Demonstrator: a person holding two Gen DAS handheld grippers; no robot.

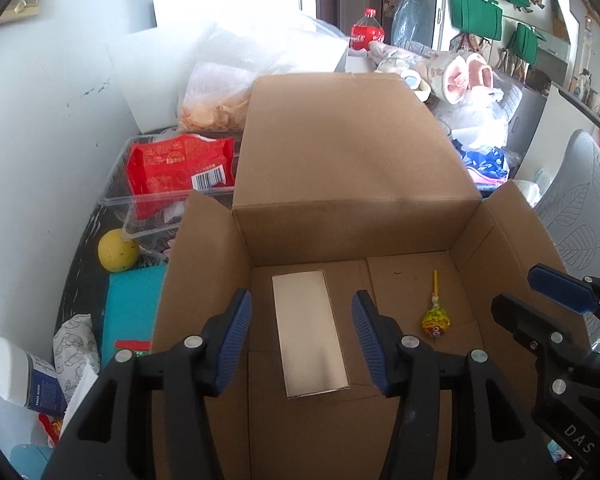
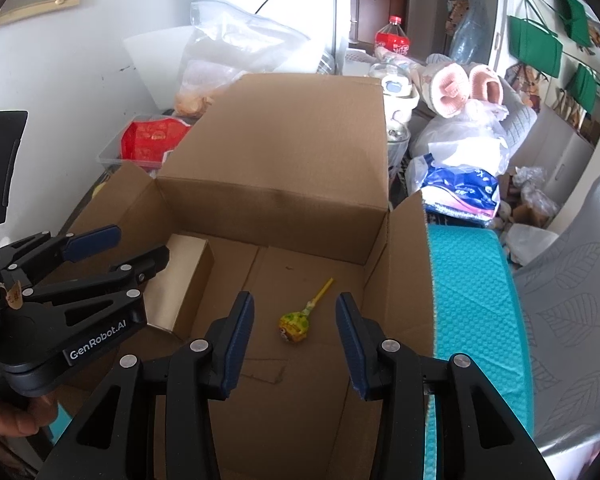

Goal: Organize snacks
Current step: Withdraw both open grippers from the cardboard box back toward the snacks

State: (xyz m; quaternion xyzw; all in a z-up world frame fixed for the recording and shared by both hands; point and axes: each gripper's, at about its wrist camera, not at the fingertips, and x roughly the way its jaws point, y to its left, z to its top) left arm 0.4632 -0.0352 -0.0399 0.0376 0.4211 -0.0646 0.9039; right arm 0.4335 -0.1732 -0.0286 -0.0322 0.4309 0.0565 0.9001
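From the left wrist camera, a cluttered surface is seen against a white wall (image 1: 40, 120), with green bags (image 1: 476, 16) hung on a white panel at the far right and a cola bottle (image 1: 368, 34) stood at the back. An open cardboard box (image 1: 340, 160) fills the middle, its far flap raised and its side flaps spread. On the box floor a silvery flat box (image 1: 310, 334) is laid lengthwise, and a lollipop (image 1: 436, 320) in a yellow-green wrapper is laid well apart to its right, stick pointing away. The left gripper (image 1: 302, 344) is held over the silvery box with its jaws partly open; the box lies between the blue pads, but no pad is seen pressing on it. Left of the cardboard box, a clear plastic tray (image 1: 120, 200) is seen holding a red snack packet (image 1: 180, 168); a yellow round fruit (image 1: 118, 250) lies just beside the tray. Behind the tray a clear bag of pale chips (image 1: 216, 100) is propped.

From the right wrist camera, the same box interior is shown. The right gripper (image 2: 296, 336) is held above the lollipop (image 2: 296, 324) with its jaws partly open and nothing gripped; the sweet lies on the box floor between the pads, touched by neither. The left gripper (image 2: 120, 246) is seen at the left edge above the silvery box (image 2: 180, 276), a hand (image 2: 16, 412) visible beneath its body. A turquoise padded sheet (image 2: 476, 312) lies against the box's right flap, and plastic bags (image 2: 460, 148) are piled beyond it.
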